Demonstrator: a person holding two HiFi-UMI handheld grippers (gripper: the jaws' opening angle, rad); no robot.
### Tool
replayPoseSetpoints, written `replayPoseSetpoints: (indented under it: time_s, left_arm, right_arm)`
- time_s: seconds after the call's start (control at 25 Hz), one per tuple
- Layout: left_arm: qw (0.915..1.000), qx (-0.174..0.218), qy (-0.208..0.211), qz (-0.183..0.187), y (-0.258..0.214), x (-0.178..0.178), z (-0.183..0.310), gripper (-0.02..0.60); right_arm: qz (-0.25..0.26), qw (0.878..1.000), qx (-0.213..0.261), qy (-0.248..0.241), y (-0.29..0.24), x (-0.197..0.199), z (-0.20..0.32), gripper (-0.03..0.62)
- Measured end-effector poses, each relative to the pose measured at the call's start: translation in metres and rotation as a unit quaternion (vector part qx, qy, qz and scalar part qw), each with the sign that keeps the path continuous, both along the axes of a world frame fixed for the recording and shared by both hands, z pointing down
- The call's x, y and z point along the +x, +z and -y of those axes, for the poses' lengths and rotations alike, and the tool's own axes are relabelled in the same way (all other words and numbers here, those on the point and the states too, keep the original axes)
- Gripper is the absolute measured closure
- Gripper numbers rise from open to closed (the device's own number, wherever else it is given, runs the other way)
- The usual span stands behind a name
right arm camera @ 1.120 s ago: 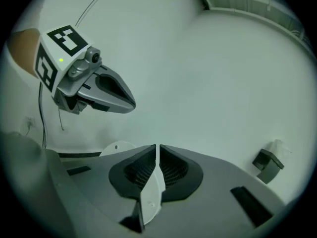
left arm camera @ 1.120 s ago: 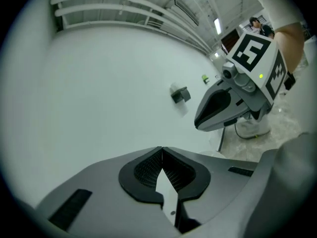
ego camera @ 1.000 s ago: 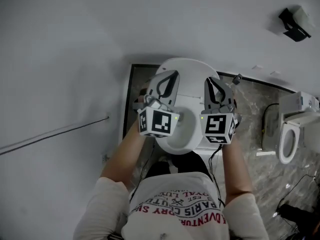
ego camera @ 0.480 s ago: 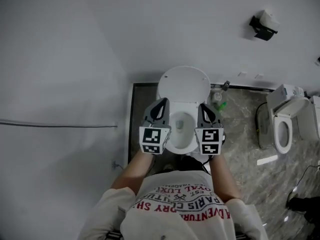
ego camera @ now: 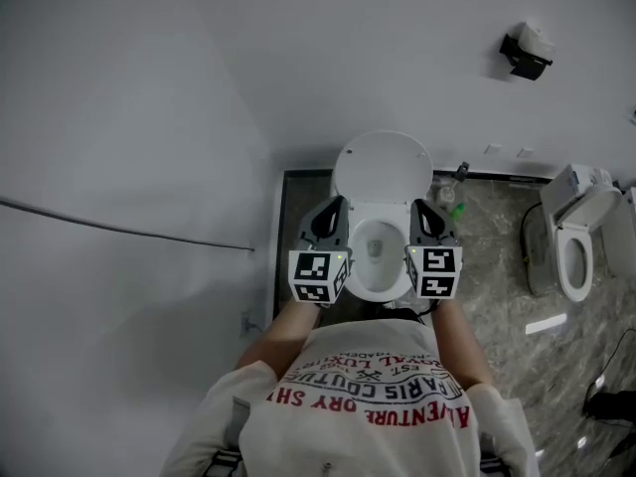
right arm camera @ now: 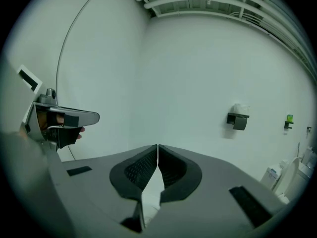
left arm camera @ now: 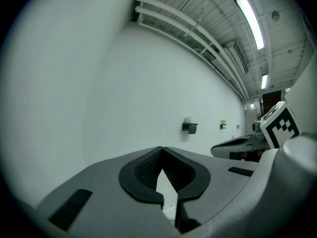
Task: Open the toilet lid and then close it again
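The white toilet stands against the wall with its lid (ego camera: pixel 384 167) raised upright and the bowl (ego camera: pixel 376 249) open. My left gripper (ego camera: pixel 331 210) hovers over the bowl's left rim, shut and empty. My right gripper (ego camera: pixel 424 211) hovers over the right rim, also shut with nothing in it. Neither touches the lid. In the left gripper view the left gripper (left arm camera: pixel 161 149) has its tips meeting and points at the bare white wall. The right gripper (right arm camera: pixel 157 147) in its own view does the same. Each shows in the other's view: right gripper (left arm camera: pixel 246 145), left gripper (right arm camera: pixel 65 118).
A second toilet (ego camera: pixel 575 244) stands on the marble floor (ego camera: pixel 497 266) to the right. A paper holder (ego camera: pixel 525 52) hangs on the wall. A green bottle (ego camera: pixel 445 208) sits beside the toilet's base. A thin cable (ego camera: pixel 129 233) runs along the left wall.
Both grippers have drawn back from beside the raised lid toward the person's body and rolled. The lid has stayed upright. The head view has shifted.
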State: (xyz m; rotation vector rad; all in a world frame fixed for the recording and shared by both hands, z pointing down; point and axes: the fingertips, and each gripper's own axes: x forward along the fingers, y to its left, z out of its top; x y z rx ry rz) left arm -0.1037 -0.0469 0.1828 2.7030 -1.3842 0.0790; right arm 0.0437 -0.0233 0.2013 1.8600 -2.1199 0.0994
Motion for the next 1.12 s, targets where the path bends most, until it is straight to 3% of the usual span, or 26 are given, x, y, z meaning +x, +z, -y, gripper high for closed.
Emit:
replayPoseSetpoints:
  time_s: [0.24,0.44,0.6,0.96,1.12]
  left_arm:
    - [1.0,0.005,-0.002,0.007,-0.001,-0.01,0.018,0.575]
    - [0.9997,-0.024,0.009,0.001,0.017,-0.008,0.02,0.575]
    - [0.9987,-0.048,0.011,0.011,0.03,0.0,0.031,0.575]
    - [0.9978,-0.062,-0.002,0.024,0.053,0.018,0.06,0.575]
    - [0.9955,-0.088,-0.012,0.033,0.069,0.038,0.09,0.575]
  right_arm:
    - [-0.006,1.0,0.014,0.004,-0.004,-0.008,0.017,0.577]
    - [-0.004,1.0,0.0,-0.003,0.01,-0.014,0.02,0.577]
    - [0.003,0.999,-0.009,-0.04,0.013,-0.018,0.031,0.577]
    - [0.006,0.998,-0.033,-0.061,0.033,0.001,0.066,0.577]
    - [0.026,0.996,-0.06,-0.068,0.049,0.023,0.1,0.577]
